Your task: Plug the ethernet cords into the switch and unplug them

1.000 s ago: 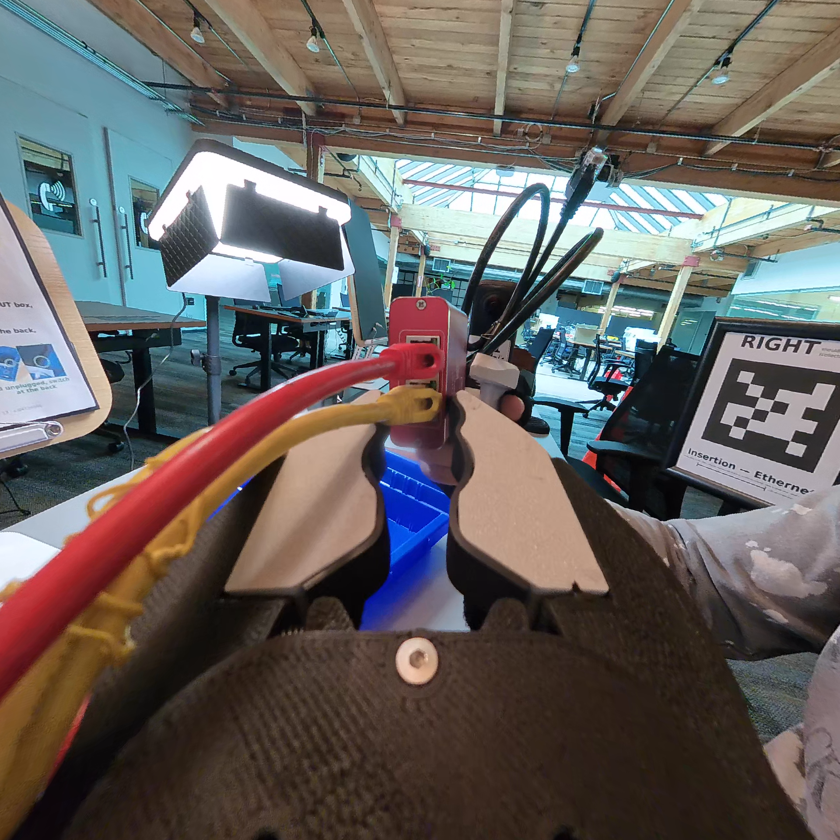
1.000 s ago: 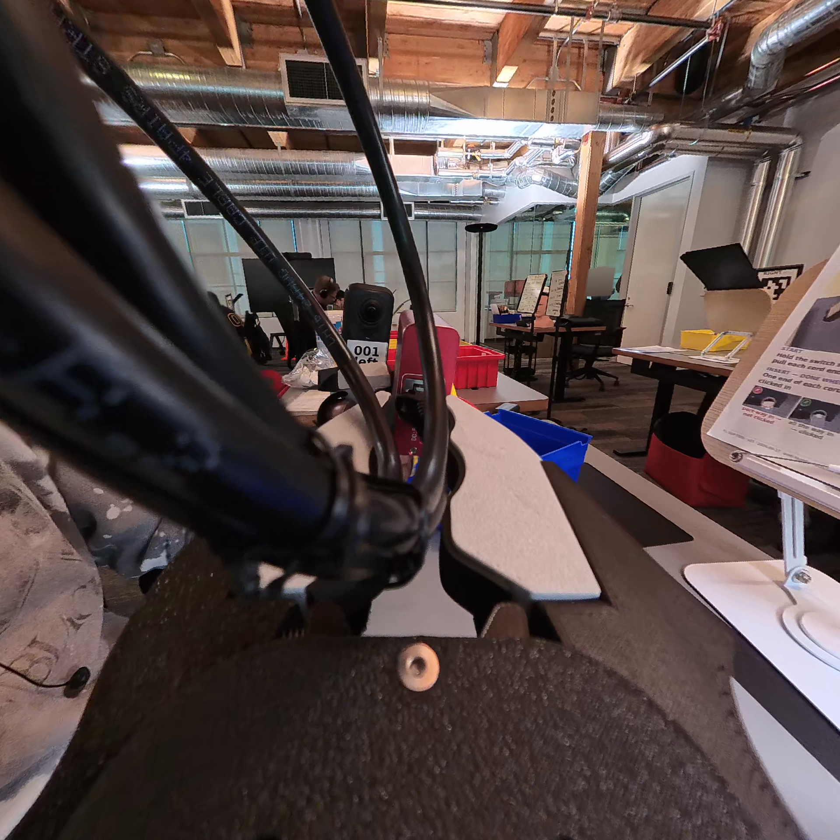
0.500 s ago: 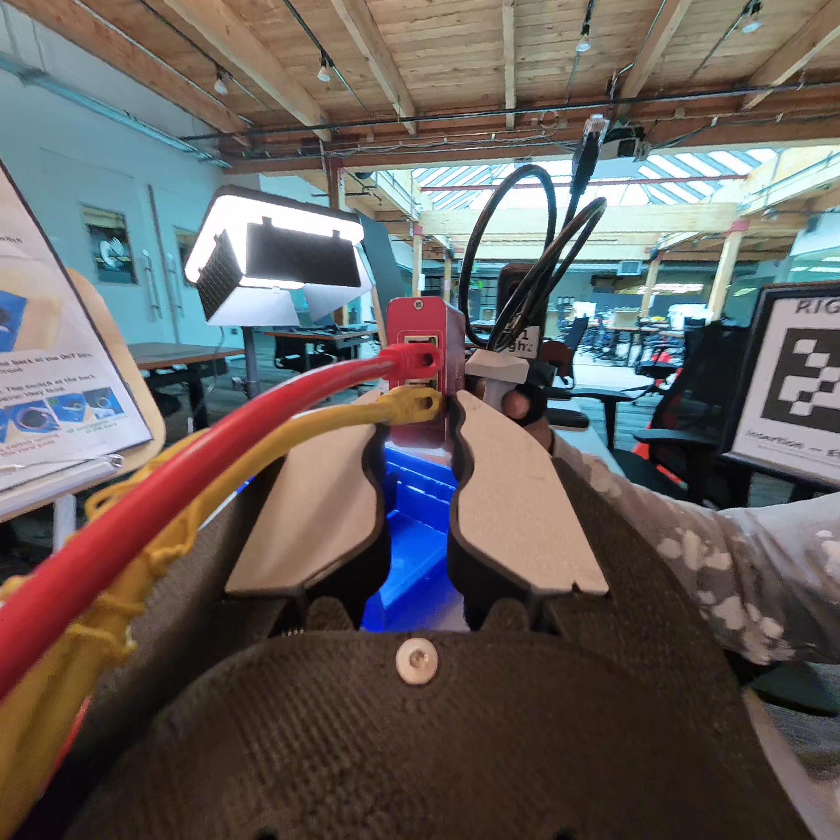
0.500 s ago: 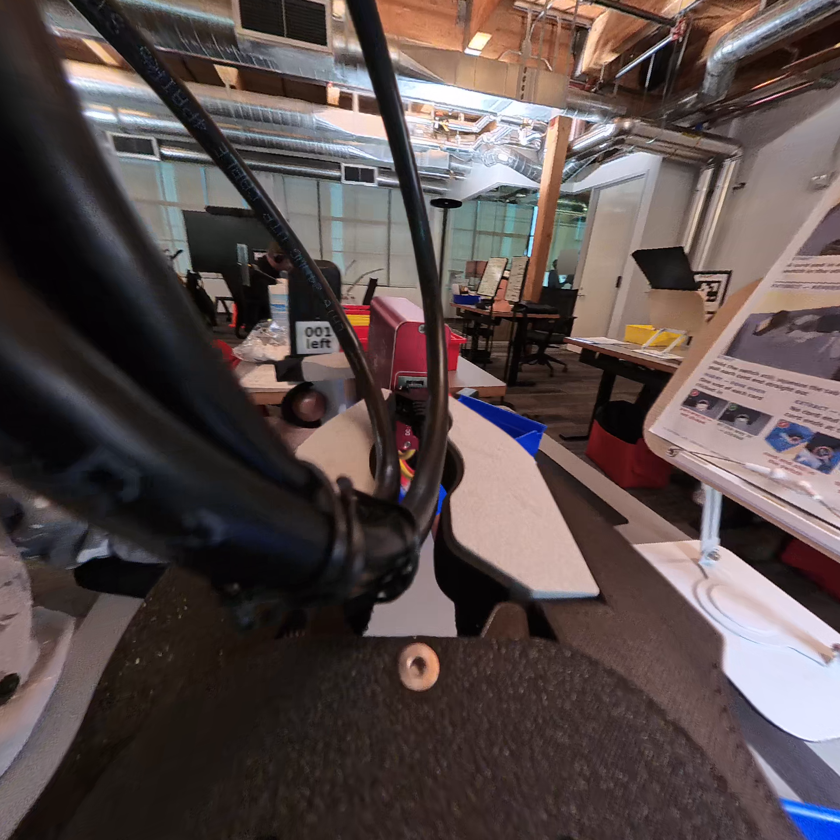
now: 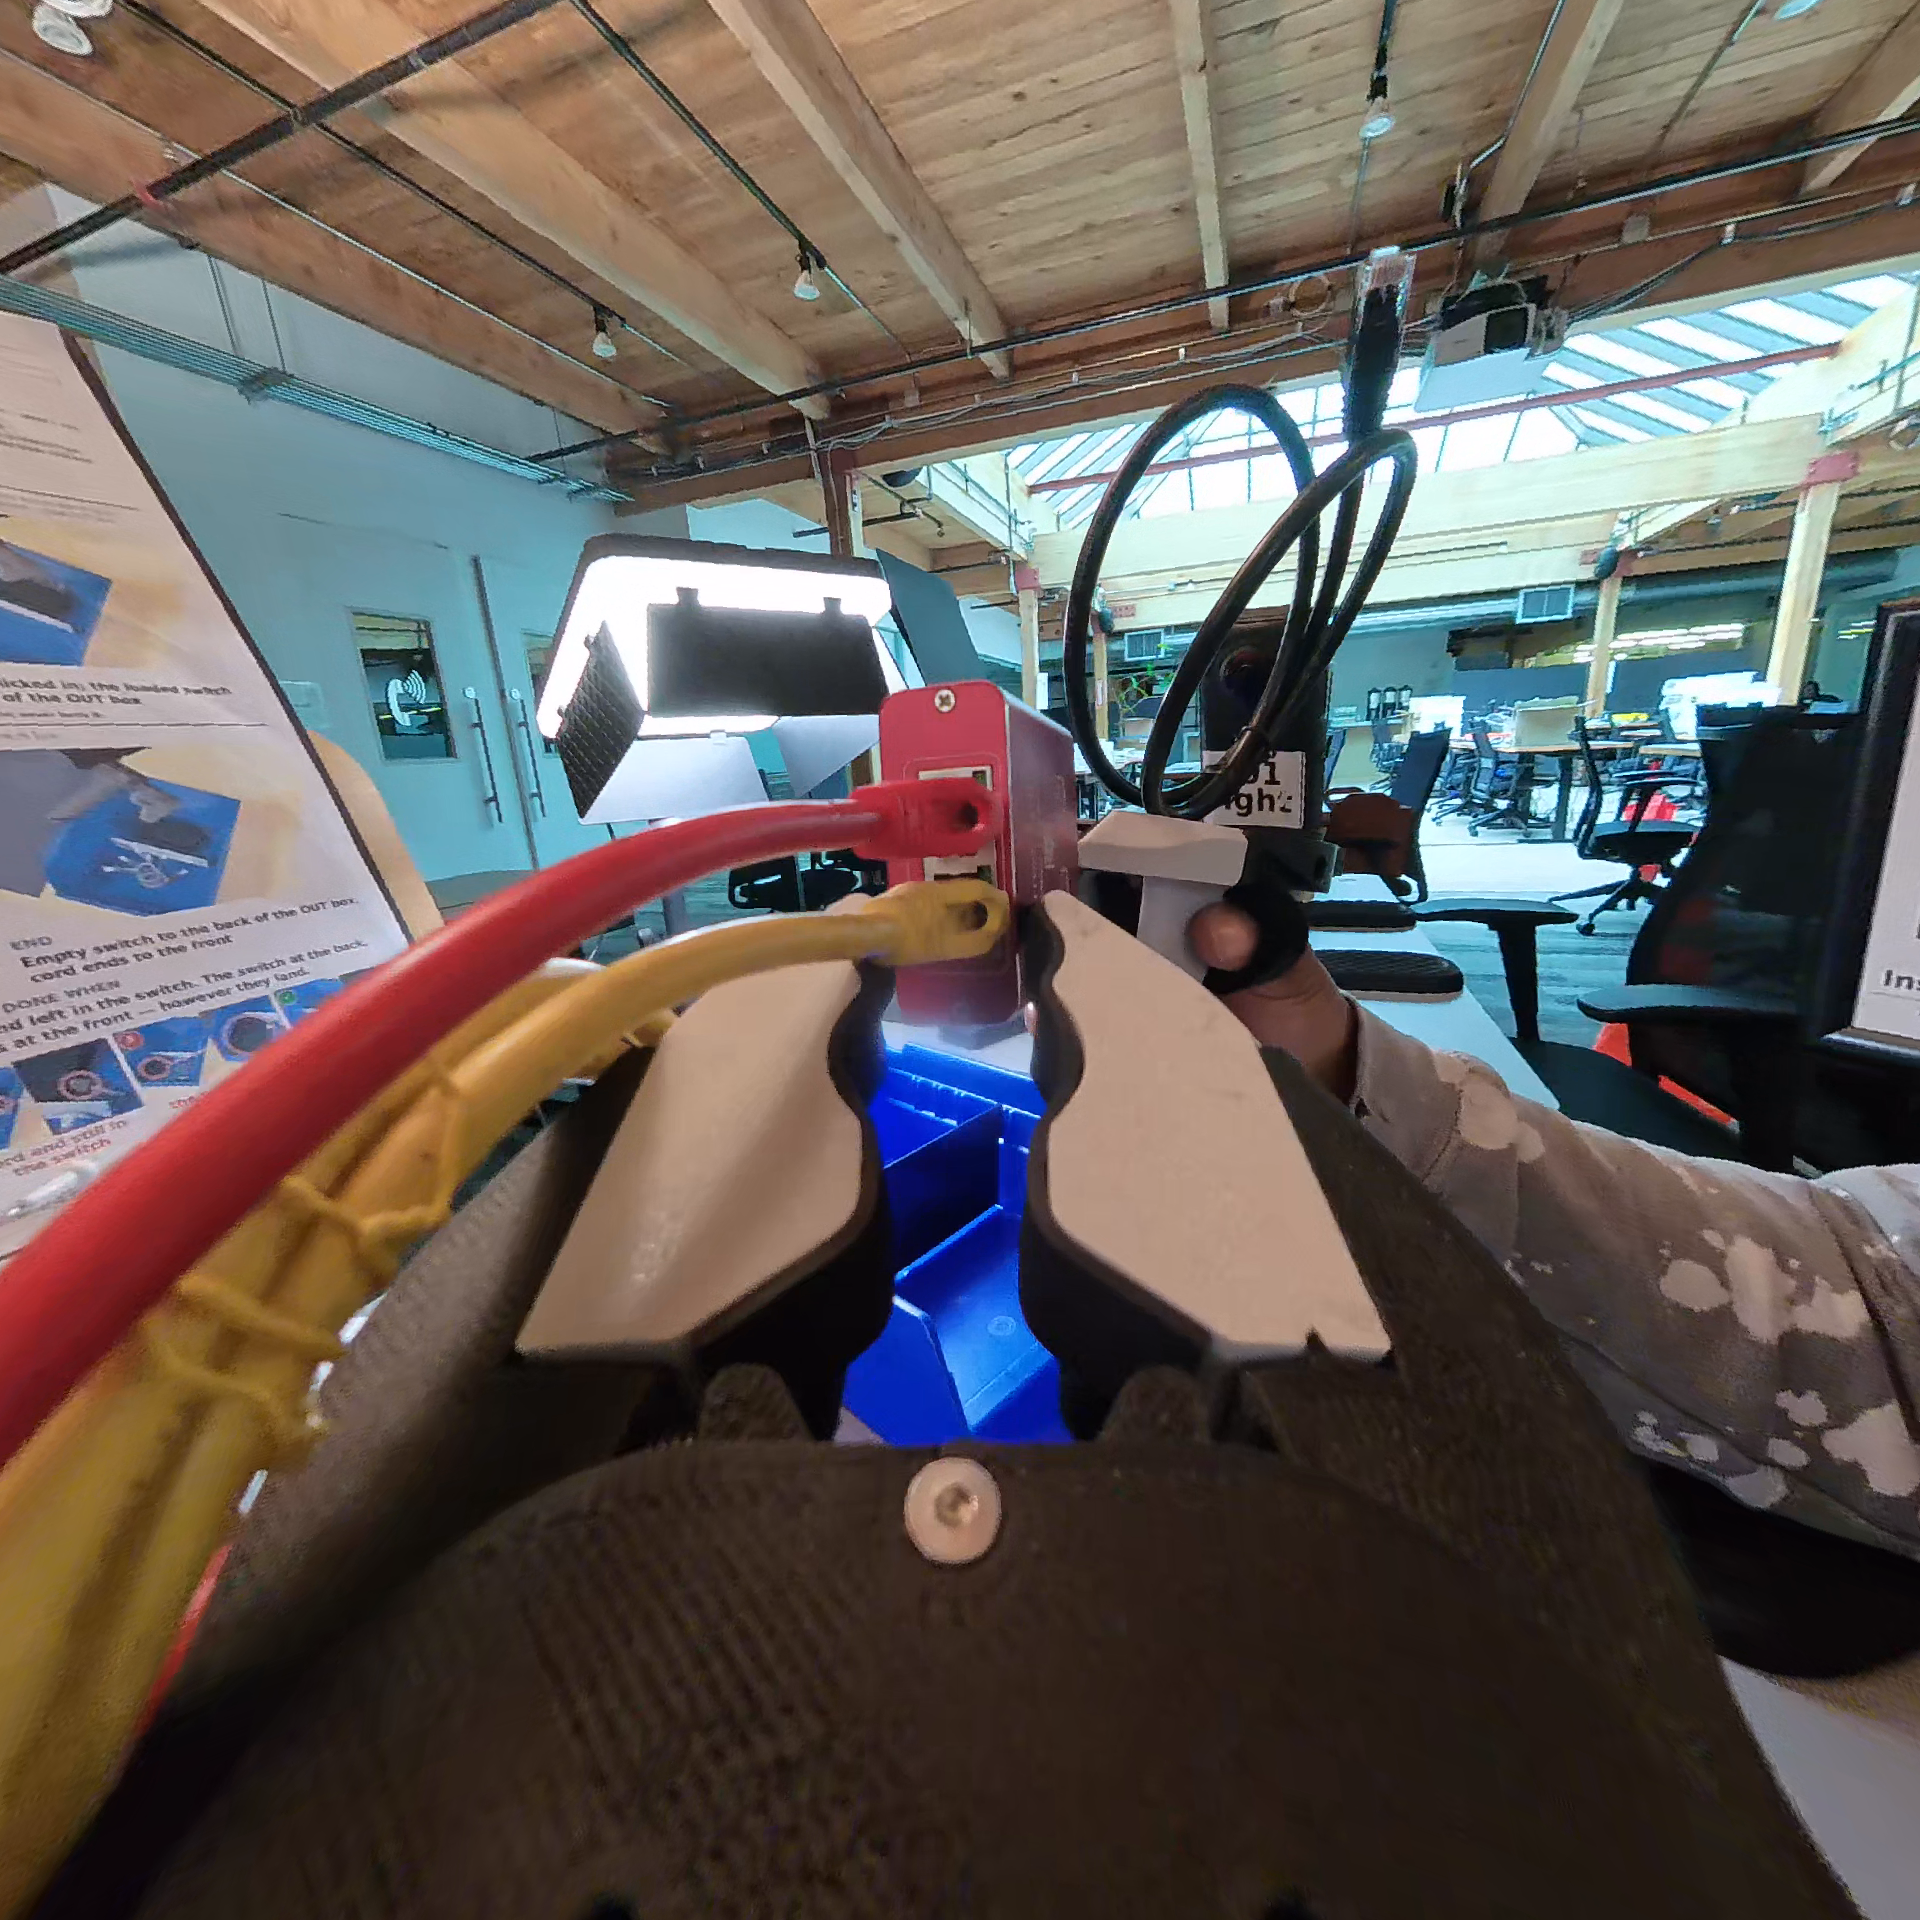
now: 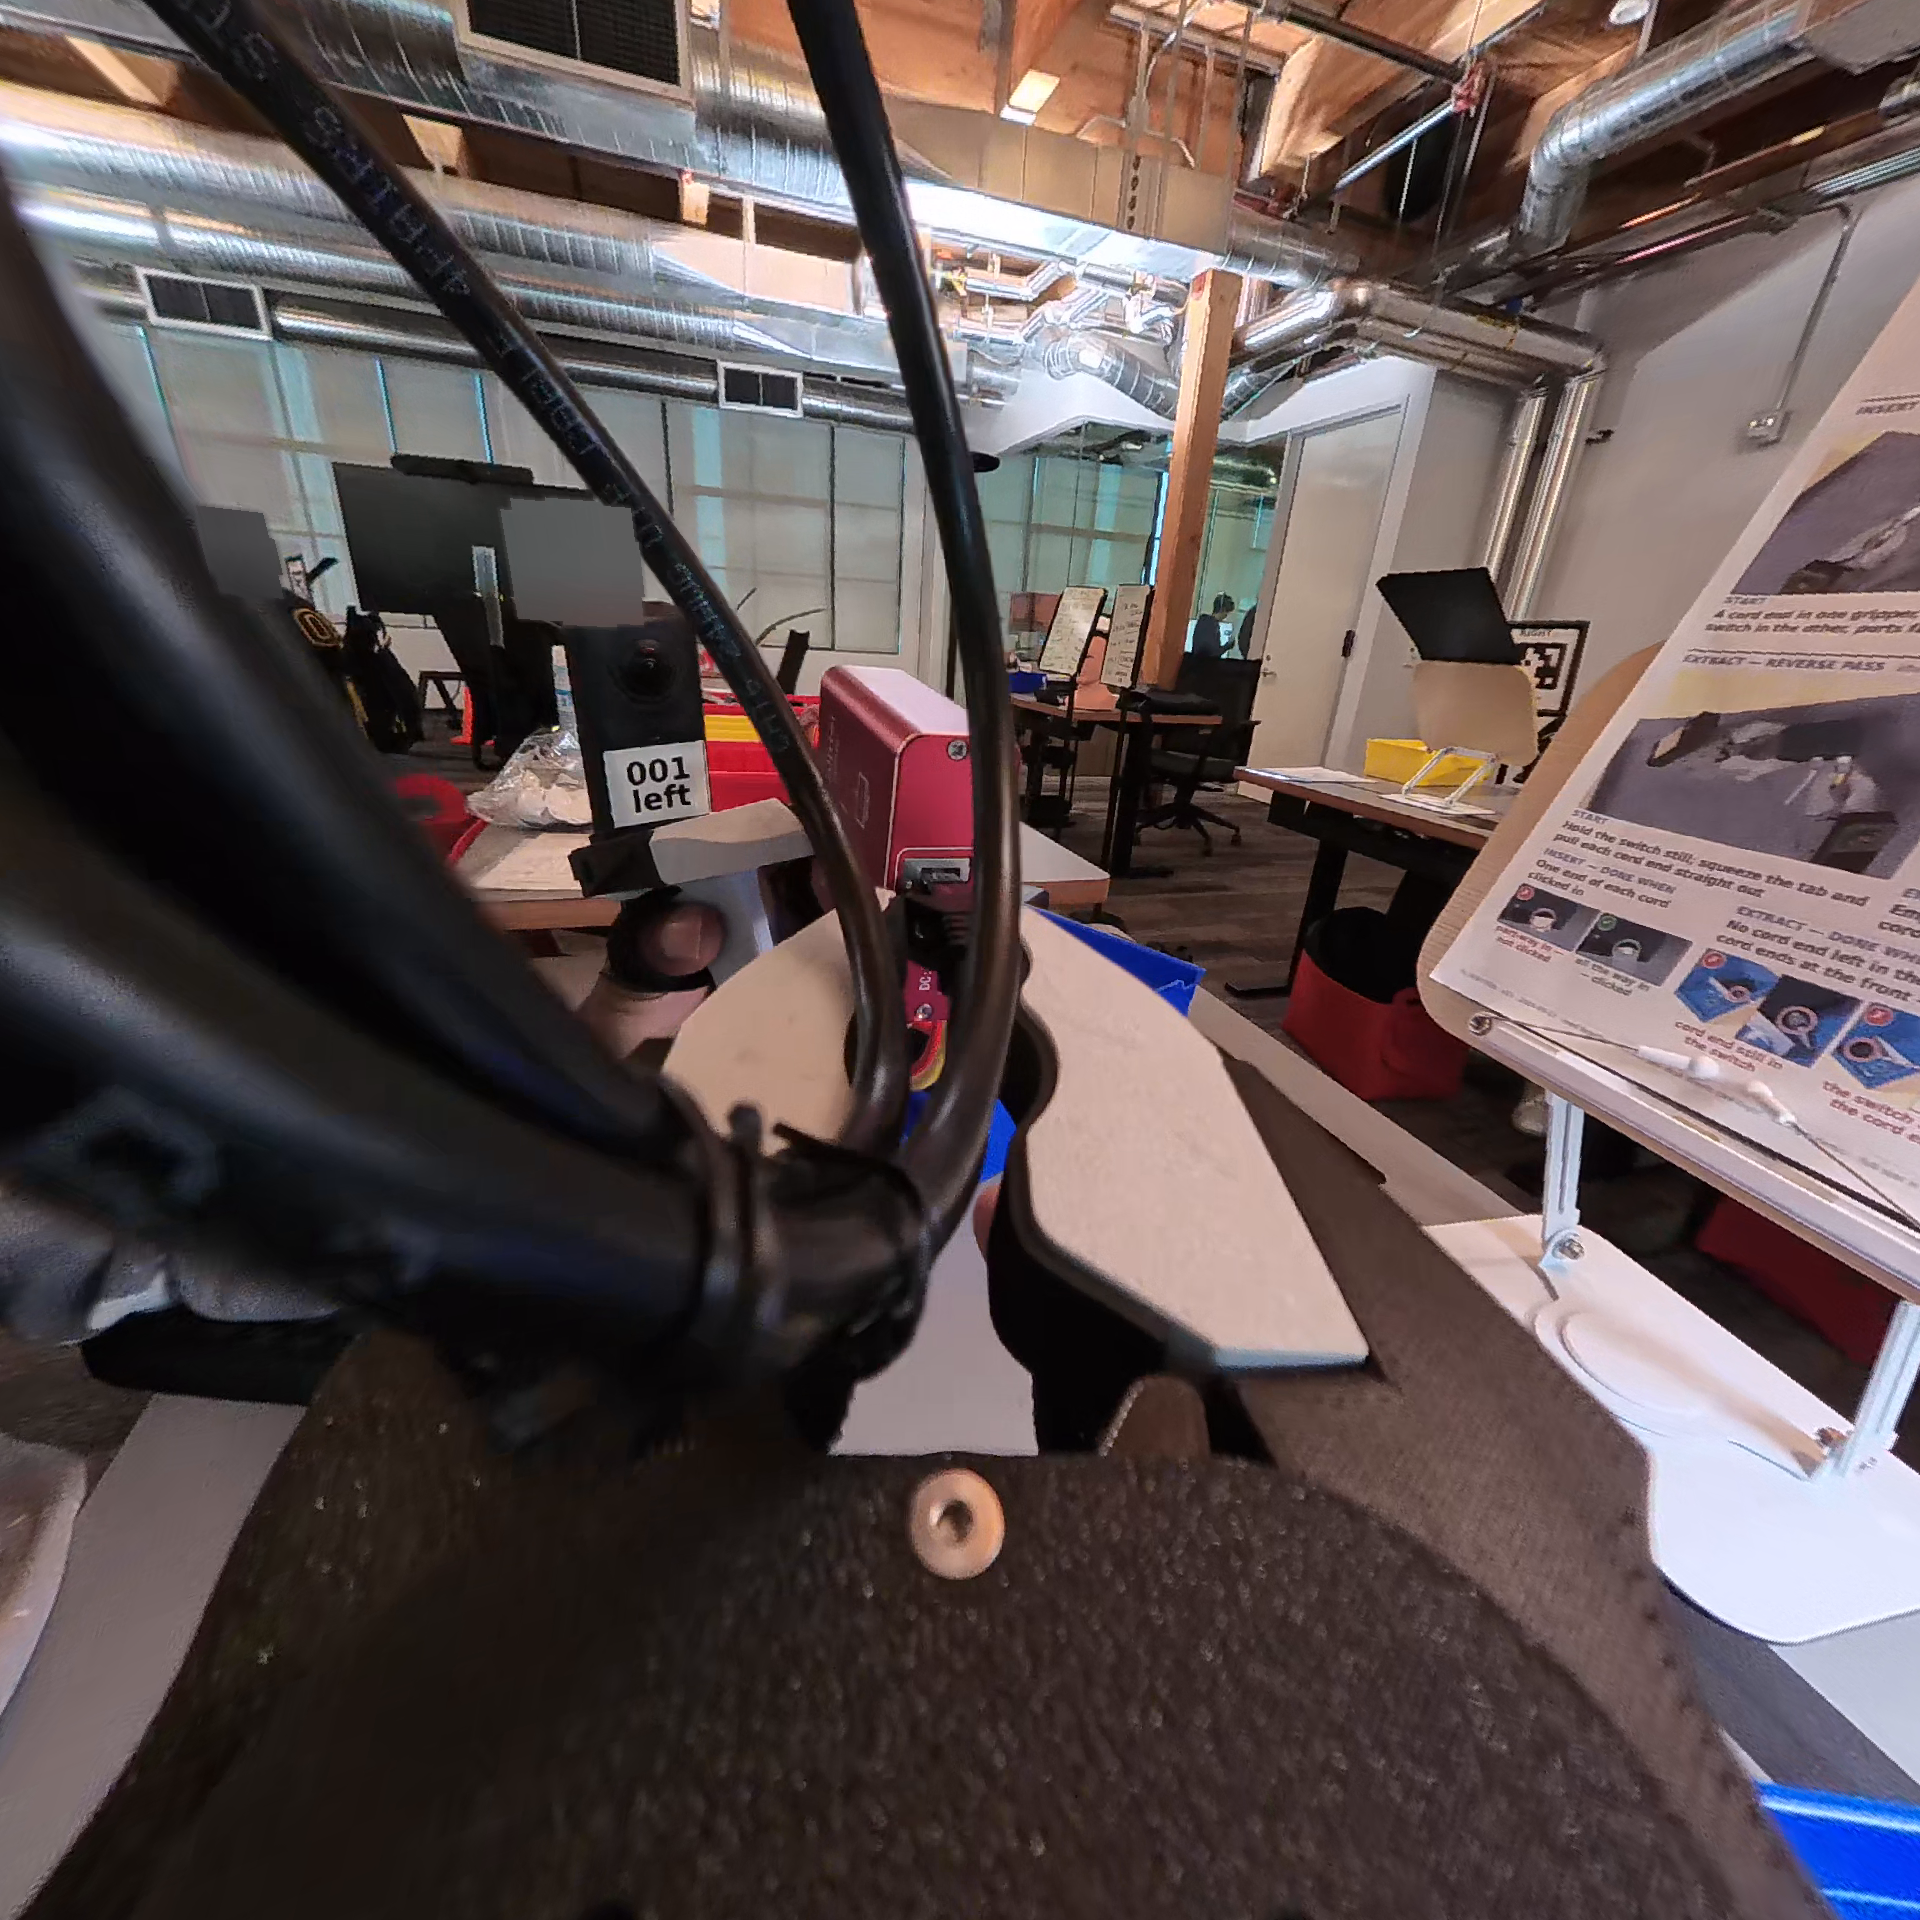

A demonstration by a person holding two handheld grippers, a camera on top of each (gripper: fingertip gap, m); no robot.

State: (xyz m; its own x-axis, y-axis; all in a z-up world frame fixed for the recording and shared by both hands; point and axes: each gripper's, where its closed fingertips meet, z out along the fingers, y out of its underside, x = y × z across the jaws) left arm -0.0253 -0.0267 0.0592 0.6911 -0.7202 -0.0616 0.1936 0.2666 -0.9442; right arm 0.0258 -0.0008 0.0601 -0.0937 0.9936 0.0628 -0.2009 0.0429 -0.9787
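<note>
- Left wrist view: the left gripper (image 5: 951, 940) is clamped on the lower end of the red switch (image 5: 961, 852), which stands upright between its fingertips, above a blue bin (image 5: 961, 1247).
- A red cord (image 5: 520, 956) is plugged into an upper port on the switch's face; a yellow cord (image 5: 665, 997) sits in the port below it. Both cords sweep off to the lower left, the yellow one tied into a bundle near the edge.
- Just behind the switch, the right gripper (image 5: 1164, 868) shows farther off, held in a hand (image 5: 1262, 961) with a pale speckled sleeve. A coiled black cord (image 5: 1226, 613) rises above it, its plug end pointing up toward the ceiling.
- An instruction sheet (image 5: 135, 831) on a stand is at the left, a lit studio lamp (image 5: 717, 686) behind the switch.
- Right wrist view: the right gripper (image 6: 951, 1023) is closed on the black cord (image 6: 966, 727), whose loop passes between its fingers and arcs up out of view; a tied bundle of the cord lies over the left finger.
- The switch (image 6: 894, 779) is just ahead of the fingertips, held by the left gripper (image 6: 717, 847).
- An instruction sheet (image 6: 1725, 810) on a white stand rests on the worktop (image 6: 1382, 1164) at the right.
</note>
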